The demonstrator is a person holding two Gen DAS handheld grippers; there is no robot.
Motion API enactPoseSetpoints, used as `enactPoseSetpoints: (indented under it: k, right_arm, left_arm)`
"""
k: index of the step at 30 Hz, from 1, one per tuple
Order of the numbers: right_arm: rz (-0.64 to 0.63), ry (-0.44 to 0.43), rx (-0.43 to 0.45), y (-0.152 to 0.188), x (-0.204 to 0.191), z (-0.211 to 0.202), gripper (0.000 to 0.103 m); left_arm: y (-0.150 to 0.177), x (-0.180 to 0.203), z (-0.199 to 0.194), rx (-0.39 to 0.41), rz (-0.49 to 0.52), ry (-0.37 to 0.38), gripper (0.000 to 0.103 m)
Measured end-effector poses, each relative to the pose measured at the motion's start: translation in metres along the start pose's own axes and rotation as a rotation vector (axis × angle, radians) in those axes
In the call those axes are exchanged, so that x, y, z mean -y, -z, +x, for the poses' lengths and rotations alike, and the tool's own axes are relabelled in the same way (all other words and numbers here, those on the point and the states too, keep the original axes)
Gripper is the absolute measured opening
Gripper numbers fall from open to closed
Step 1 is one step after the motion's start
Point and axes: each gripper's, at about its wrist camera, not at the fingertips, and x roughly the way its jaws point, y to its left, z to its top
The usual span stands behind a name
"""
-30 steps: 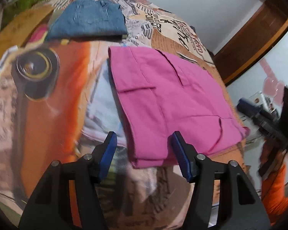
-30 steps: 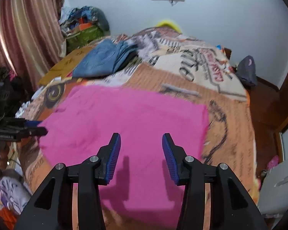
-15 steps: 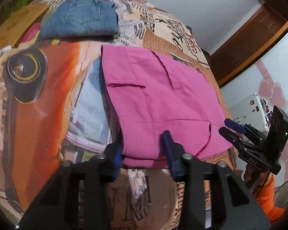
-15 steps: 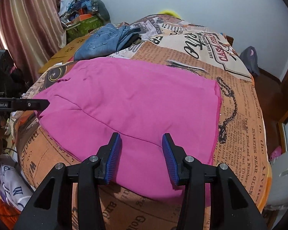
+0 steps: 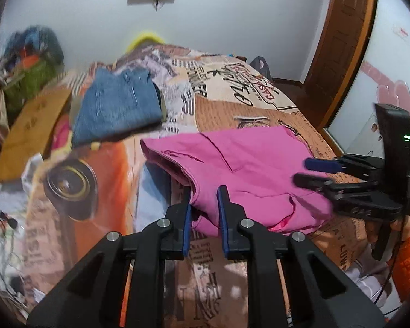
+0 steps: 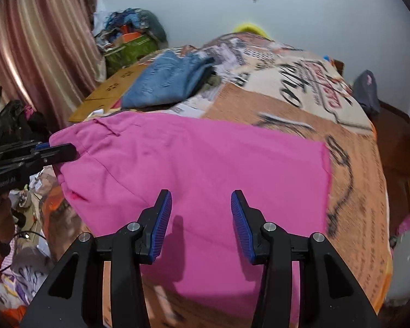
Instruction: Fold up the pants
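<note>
Since the earlier frames the left gripper (image 5: 203, 213) has narrowed its jaws onto the near corner of the pink pants (image 5: 240, 169) and raised it, so that edge now stands off the bed (image 5: 259, 114) with a dark gap beneath. Its jaws are clamped on that bunched hem. The right gripper (image 6: 201, 225) hovers over the other near part of the cloth with jaws wide apart, holding nothing; in the left view it sits at the far right, close to the fabric's edge.

The pants lie spread across the near half of the bed, folded at least once by the look of the layered edge. To fold well, I judge the right gripper should pinch its own corner at a matching height, so both corners travel together and the crease stays straight.

Farther back, folded blue jeans (image 5: 114, 106) rest on the bedspread, apart from the pink cloth and probably clear of the fold. Bags and clutter (image 6: 128, 38) pile up beside the curtain (image 6: 41, 49).
</note>
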Motion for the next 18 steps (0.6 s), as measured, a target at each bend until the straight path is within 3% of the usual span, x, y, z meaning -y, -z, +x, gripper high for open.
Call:
enactPoseSetpoints:
  k: [4, 8, 14, 18]
  right_arm:
    - [-0.039, -0.040, -0.060, -0.005, -0.019, 0.028, 0.041]
    - [-0.050, -0.102, -0.113, 0.000, -0.032, 0.045, 0.042]
    - [-0.041, -0.124, -0.110, 0.002, -0.034, 0.041, 0.043]
    - [0.011, -0.127, -0.058, 0.009, -0.015, 0.015, 0.043]
  left_arm:
    - [-0.007, 0.003, -0.012, 0.036, 0.034, -0.013, 0.015]
    - [-0.012, 0.009, -0.018, 0.047, 0.068, 0.047, 0.014]
    - [-0.023, 0.019, -0.021, 0.068, 0.090, 0.041, 0.014]
    - [-0.033, 0.030, -0.030, 0.103, 0.133, 0.033, 0.014]
